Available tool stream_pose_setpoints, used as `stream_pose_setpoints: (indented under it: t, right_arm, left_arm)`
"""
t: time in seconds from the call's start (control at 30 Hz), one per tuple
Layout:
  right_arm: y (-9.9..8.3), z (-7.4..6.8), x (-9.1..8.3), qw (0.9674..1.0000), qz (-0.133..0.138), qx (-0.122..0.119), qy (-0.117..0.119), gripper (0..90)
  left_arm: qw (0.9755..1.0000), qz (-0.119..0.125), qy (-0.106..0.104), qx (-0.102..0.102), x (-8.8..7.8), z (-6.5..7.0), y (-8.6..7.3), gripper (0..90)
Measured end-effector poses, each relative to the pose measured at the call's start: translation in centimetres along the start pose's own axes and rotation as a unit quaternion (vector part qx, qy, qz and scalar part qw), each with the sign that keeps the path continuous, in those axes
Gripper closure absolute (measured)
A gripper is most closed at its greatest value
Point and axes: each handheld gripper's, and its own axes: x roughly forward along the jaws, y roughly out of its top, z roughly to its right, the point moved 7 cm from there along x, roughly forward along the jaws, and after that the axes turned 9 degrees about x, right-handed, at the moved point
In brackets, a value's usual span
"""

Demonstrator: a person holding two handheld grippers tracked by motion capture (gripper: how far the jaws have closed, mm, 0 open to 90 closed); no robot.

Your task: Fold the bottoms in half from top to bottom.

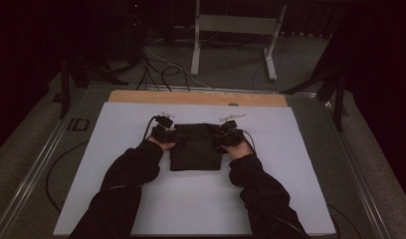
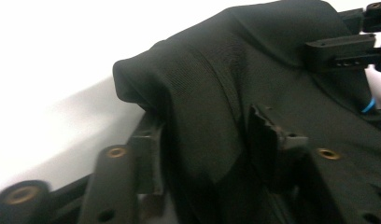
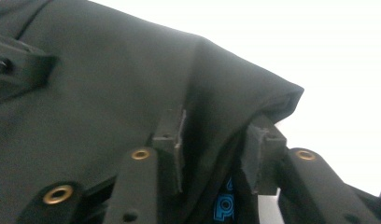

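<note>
A folded black garment (image 1: 196, 147) of soft, finely ribbed knit lies mid-bench on a smooth white board (image 1: 270, 199). The left hand-held gripper (image 1: 167, 133) and right hand-held gripper (image 1: 226, 137) straddle its far corners, jaws apart with loose cloth between them. Cables (image 1: 161, 69) lie on the floor beyond.

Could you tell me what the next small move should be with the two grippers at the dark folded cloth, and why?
Probably draw both grippers back off the cloth. The folded black cloth lies flat on the white board, and the left gripper and right gripper each straddle a corner fold with jaws parted, so the fold looks set down rather than gripped.
</note>
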Motion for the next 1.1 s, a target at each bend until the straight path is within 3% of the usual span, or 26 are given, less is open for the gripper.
stream_pose_setpoints:
  t: [0.27, 0.4, 0.43, 0.67, 0.77, 0.93, 1.0, 1.1]
  right_arm:
    - [-0.3, 0.7, -0.5, 0.9999, -0.005, -0.009, -0.013, 50.4]
    - [-0.5, 1.1, -1.0, 0.9997, -0.006, -0.016, -0.020, 47.9]
    - [-0.6, 1.6, -1.3, 0.9993, -0.008, -0.016, -0.033, 46.3]
    - [-0.9, 2.6, -2.6, 0.9988, -0.001, -0.008, -0.048, 43.5]
    - [-0.7, 2.4, -3.3, 0.9994, 0.011, 0.000, -0.032, 38.1]
    - [0.0, 1.4, -4.6, 0.9993, 0.035, 0.011, 0.009, 25.0]
    - [0.3, 0.9, -5.2, 0.9985, 0.044, 0.012, 0.030, 19.7]
    - [0.6, -0.1, -5.8, 0.9971, 0.047, 0.008, 0.059, 13.6]
  left_arm:
    - [0.9999, 0.009, 0.005, 0.000, -0.8, -0.1, -0.3, 37.5]
    - [0.9998, 0.014, 0.006, 0.009, -1.5, 0.2, -0.5, 34.9]
    - [0.9998, 0.016, 0.004, 0.008, -1.7, 0.3, -0.5, 34.2]
    - [0.9991, 0.036, -0.014, 0.016, -3.0, 1.2, -0.5, 29.9]
    - [0.9974, 0.049, -0.040, 0.033, -3.5, 2.2, -0.5, 22.8]
    - [0.9947, 0.060, -0.055, 0.062, -4.3, 3.8, -0.5, 10.0]
    - [0.9930, 0.061, -0.063, 0.080, -4.5, 4.5, -0.5, 3.0]
    - [0.9892, 0.068, -0.070, 0.109, -5.0, 5.5, -0.5, 0.4]
